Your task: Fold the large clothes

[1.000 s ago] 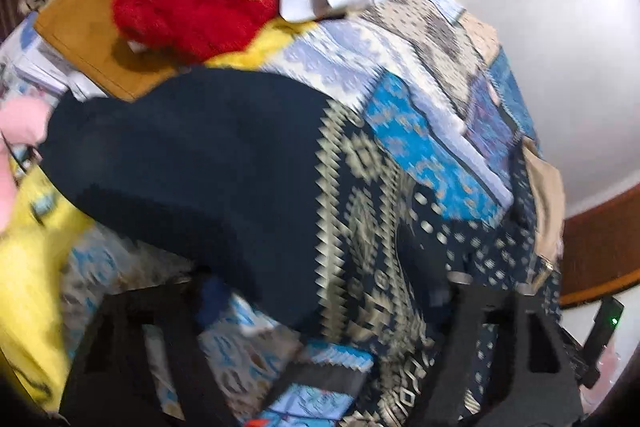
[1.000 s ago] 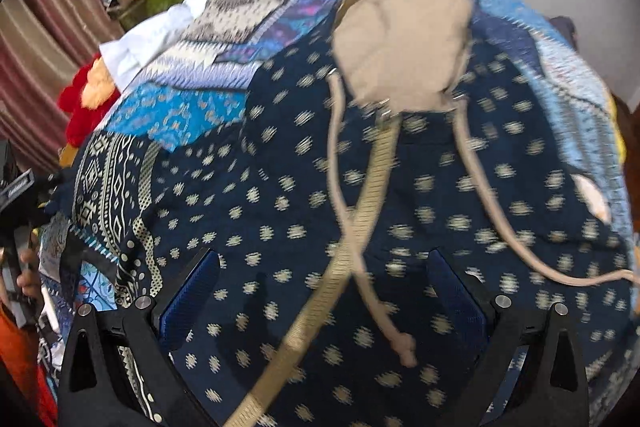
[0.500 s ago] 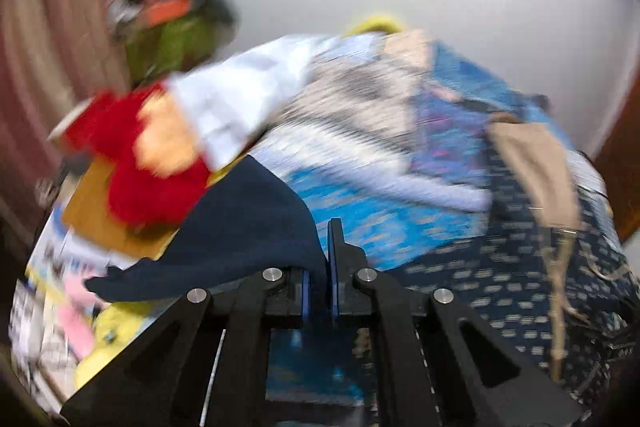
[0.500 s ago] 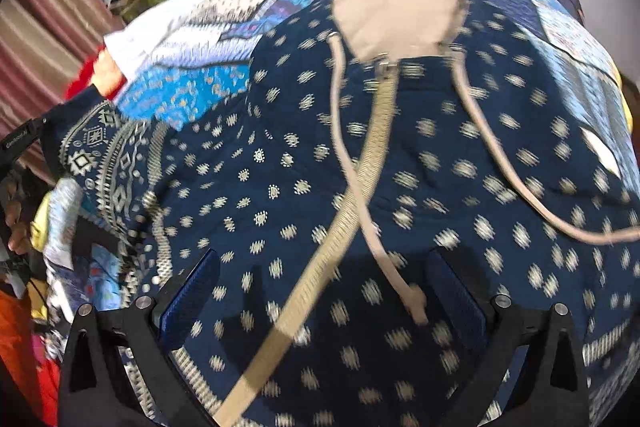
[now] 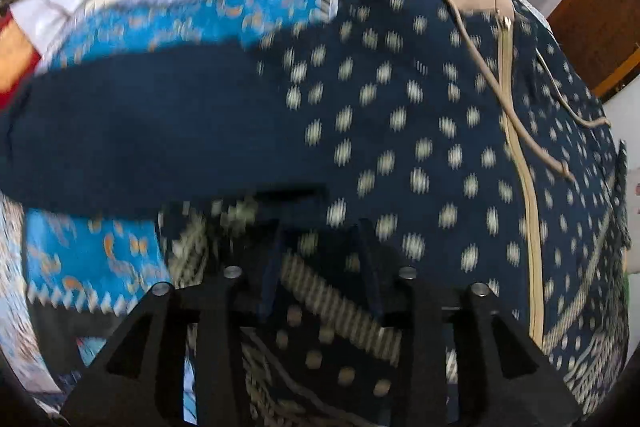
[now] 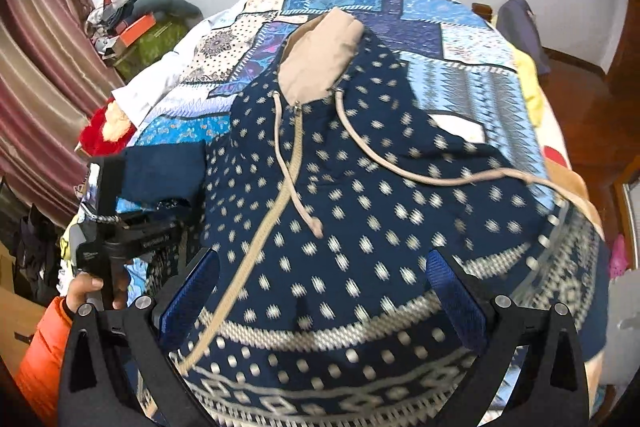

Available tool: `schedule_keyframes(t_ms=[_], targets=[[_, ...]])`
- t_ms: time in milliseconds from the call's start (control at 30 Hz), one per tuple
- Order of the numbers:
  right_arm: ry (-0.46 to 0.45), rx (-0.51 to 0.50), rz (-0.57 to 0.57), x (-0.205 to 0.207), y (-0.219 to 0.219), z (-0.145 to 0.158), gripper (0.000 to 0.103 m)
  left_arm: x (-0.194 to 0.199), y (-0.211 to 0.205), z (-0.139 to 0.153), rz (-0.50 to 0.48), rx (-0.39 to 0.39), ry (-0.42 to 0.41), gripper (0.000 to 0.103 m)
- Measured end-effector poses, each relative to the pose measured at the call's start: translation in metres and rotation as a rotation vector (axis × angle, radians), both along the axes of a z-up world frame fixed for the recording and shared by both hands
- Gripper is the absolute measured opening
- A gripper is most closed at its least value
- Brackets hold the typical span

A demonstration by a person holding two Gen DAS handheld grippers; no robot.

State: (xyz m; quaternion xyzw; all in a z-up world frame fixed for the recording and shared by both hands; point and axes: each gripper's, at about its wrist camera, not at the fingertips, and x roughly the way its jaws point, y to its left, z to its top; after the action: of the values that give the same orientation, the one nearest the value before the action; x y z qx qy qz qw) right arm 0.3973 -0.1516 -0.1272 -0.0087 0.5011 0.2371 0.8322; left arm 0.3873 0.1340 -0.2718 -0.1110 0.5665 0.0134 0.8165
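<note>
On the quilted bed [image 6: 472, 43]: navy hoodie [image 6: 360, 187] spread flat; left gripper [image 5: 322, 259] jaws opening above folded sleeve [image 5: 132, 131], nothing pinched; right gripper [image 6: 320, 287] jaws spread, empty.

So the left gripper [image 5: 320, 247] was clamped on the plain navy sleeve [image 5: 132, 131] half a second back; now its jaws are opening and nothing's pinched between them. That sleeve now lies folded across onto the dotted hoodie [image 6: 360, 195] front instead of hanging off to the side. The right gripper [image 6: 320, 291] has pulled up and back, so more of the bed shows.
</note>
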Motion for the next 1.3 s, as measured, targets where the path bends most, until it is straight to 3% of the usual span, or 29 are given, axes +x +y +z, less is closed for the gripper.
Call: schedule_keyframes(t_ms=[133,233,333,533,567,633,667,733,767,800,867,967,1067,1167,1300], targets=[[-0.016,-0.021,0.008,-0.012,-0.010,0.002,0.103,-0.029,0.035,0.023,0.083,-0.047,-0.056,0.069],[-0.023,-0.023,0.014,-0.015,-0.009,-0.002,0.103,-0.055,0.086,0.052,0.208,-0.051,-0.145,0.081],[-0.022,-0.007,0.019,-0.016,-0.004,-0.006,0.103,-0.071,0.140,0.062,0.361,-0.042,-0.186,0.083],[-0.004,0.017,0.023,-0.011,0.011,-0.015,0.103,-0.071,0.221,0.042,0.603,-0.043,-0.150,0.082],[0.001,0.019,0.021,-0.010,0.013,-0.017,0.103,-0.066,0.231,0.036,0.627,-0.050,-0.137,0.081],[0.008,0.017,0.016,-0.008,0.015,-0.021,0.103,-0.055,0.239,0.030,0.647,-0.046,-0.141,0.067],[0.011,0.014,0.011,-0.008,0.015,-0.023,0.103,-0.048,0.236,0.029,0.642,-0.033,-0.144,0.063],[0.019,0.009,0.001,-0.006,0.013,-0.027,0.103,-0.035,0.232,0.032,0.619,0.032,-0.141,0.040],[0.027,0.009,-0.005,-0.004,0.011,-0.028,0.103,-0.027,0.229,0.036,0.594,0.074,-0.138,0.034],[0.033,0.010,-0.010,-0.003,0.009,-0.028,0.103,-0.021,0.224,0.040,0.570,0.098,-0.142,0.018],[0.032,0.014,-0.025,-0.001,0.005,-0.028,0.103,-0.007,0.208,0.054,0.507,0.112,-0.167,0.015],[0.015,0.025,-0.050,0.000,-0.005,-0.022,0.103,0.003,0.170,0.100,0.404,0.169,-0.258,0.015],[0.006,0.051,-0.076,0.000,-0.018,-0.016,0.103,0.016,0.123,0.146,0.295,0.160,-0.356,0.015],[-0.007,0.076,-0.099,-0.002,-0.033,-0.009,0.103,0.027,0.057,0.199,0.145,0.134,-0.467,0.015],[-0.034,0.095,-0.129,-0.009,-0.057,0.003,0.103,0.035,-0.038,0.246,-0.066,0.104,-0.563,0.015]])
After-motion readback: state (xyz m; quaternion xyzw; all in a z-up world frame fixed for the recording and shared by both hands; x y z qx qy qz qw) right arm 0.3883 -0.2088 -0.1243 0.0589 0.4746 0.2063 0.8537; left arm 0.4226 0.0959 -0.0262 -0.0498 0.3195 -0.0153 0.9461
